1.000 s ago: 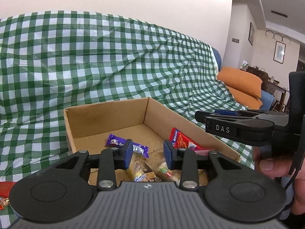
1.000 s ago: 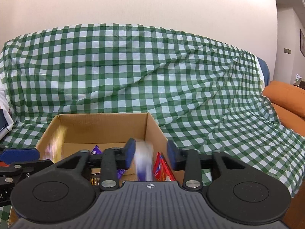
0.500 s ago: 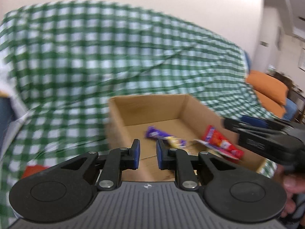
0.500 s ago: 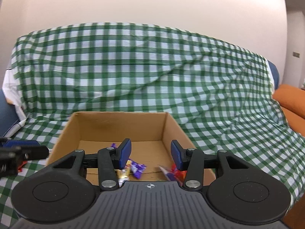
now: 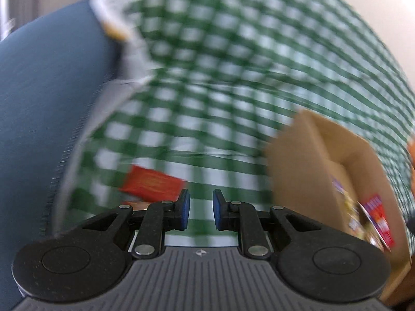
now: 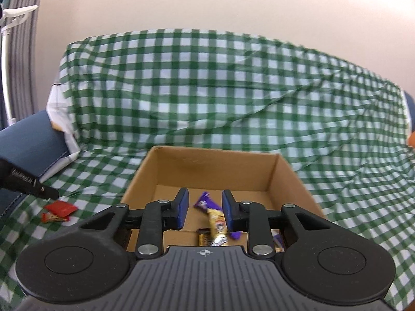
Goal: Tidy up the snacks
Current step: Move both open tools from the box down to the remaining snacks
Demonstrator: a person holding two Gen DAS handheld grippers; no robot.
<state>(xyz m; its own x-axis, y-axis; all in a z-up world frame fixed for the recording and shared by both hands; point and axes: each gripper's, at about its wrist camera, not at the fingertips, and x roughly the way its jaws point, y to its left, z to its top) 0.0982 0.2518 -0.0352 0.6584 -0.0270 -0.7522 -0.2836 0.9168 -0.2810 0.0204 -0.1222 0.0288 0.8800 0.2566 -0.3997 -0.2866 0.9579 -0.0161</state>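
Note:
The open cardboard box (image 6: 212,153) sits on the green checked cloth (image 6: 207,90). Inside it lie a purple wrapper (image 6: 206,202), a yellow bar (image 6: 216,220) and a dark bar (image 6: 205,238). My right gripper (image 6: 205,194) hovers over the box's near side; its jaws are closing with nothing between them. A red packet (image 6: 60,207) and a smaller one (image 6: 53,217) lie on the cloth left of the box. My left gripper (image 5: 201,197) is just right of the red packet (image 5: 153,185), jaws narrowly apart and empty. Its dark fingers (image 6: 33,181) show just above those packets. The left wrist view is blurred.
A blue sofa armrest (image 5: 39,103) rises at the left, beside the packets. The box (image 5: 298,160) stands to the right of my left gripper, with a red snack pack (image 5: 378,217) in it. The cloth drapes up over the sofa back.
My left gripper swung left from over the box to the red packet on the cloth, and its jaws narrowed. The right gripper's jaws widened, then narrowed; the snack blurred between them is gone.

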